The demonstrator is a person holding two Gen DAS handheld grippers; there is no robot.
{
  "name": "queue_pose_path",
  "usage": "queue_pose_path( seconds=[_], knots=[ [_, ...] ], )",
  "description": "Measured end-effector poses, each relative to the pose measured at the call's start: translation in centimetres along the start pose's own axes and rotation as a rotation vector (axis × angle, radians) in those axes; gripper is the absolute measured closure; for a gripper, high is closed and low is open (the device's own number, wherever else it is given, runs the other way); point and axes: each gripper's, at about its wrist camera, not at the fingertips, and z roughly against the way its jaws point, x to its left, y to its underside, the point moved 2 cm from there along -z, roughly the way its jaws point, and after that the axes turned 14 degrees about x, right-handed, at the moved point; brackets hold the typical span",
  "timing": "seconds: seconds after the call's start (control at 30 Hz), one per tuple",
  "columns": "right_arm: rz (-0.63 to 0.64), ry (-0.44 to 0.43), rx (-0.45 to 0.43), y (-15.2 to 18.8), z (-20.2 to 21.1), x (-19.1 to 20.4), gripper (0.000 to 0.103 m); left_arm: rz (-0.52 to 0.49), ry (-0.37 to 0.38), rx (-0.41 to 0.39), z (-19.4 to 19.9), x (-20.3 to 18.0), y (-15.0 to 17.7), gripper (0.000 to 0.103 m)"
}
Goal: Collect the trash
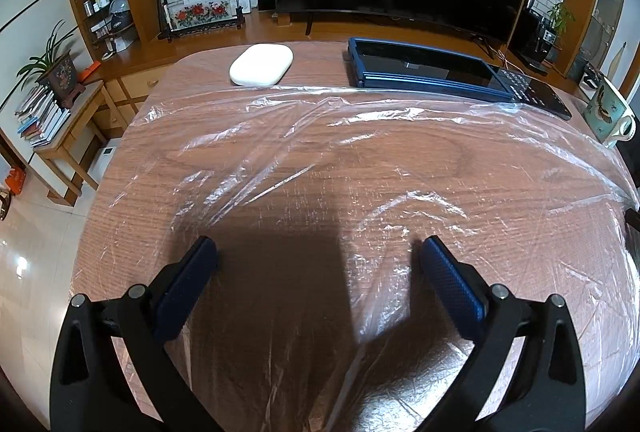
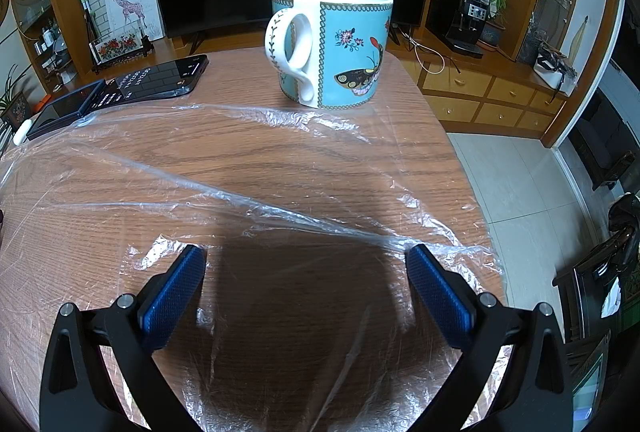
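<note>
A clear plastic sheet (image 1: 360,168) lies spread and crinkled across most of a wooden surface (image 1: 320,50), likely laid there as a liner to catch trash and now the thing to gather. The left gripper (image 1: 319,255) hovers low over its near part with jaws released and wide apart, holding nothing. The right gripper (image 2: 306,261) does the same near the sheet's right edge, jaws also spread and empty, one crease running toward its right finger. Beyond the sheet's far edge sit a white oval case (image 1: 261,64), a dark blue device (image 1: 452,72) and a turquoise mug (image 2: 332,46), seemingly kept off the plastic so it can be bundled freely.
</note>
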Motion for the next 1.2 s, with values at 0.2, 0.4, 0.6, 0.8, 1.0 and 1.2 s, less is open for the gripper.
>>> queue_pose_path(
  seconds=[0.2,0.4,0.6,0.8,1.0,1.2],
  knots=[
    [0.0,0.0,0.0,0.0,0.0,-0.01,0.004,0.002,0.0,0.002,0.03,0.19,-0.23,0.001],
    [0.0,0.0,0.0,0.0,0.03,-0.02,0.004,0.002,0.001,0.002,0.03,0.19,-0.23,0.001],
    [0.0,0.0,0.0,-0.01,0.03,-0.02,0.004,0.002,0.001,0.002,0.03,0.18,-0.24,0.001],
    [0.0,0.0,0.0,-0.02,0.02,-0.04,0.004,0.002,0.0,0.002,0.04,0.16,-0.24,0.001],
    [0.0,0.0,0.0,-0.03,0.01,-0.04,0.004,0.002,0.001,0.002,0.05,0.16,-0.24,0.001],
    [0.0,0.0,0.0,-0.03,0.03,-0.03,0.004,0.002,0.0,0.002,0.06,0.16,-0.24,0.001]
  ],
)
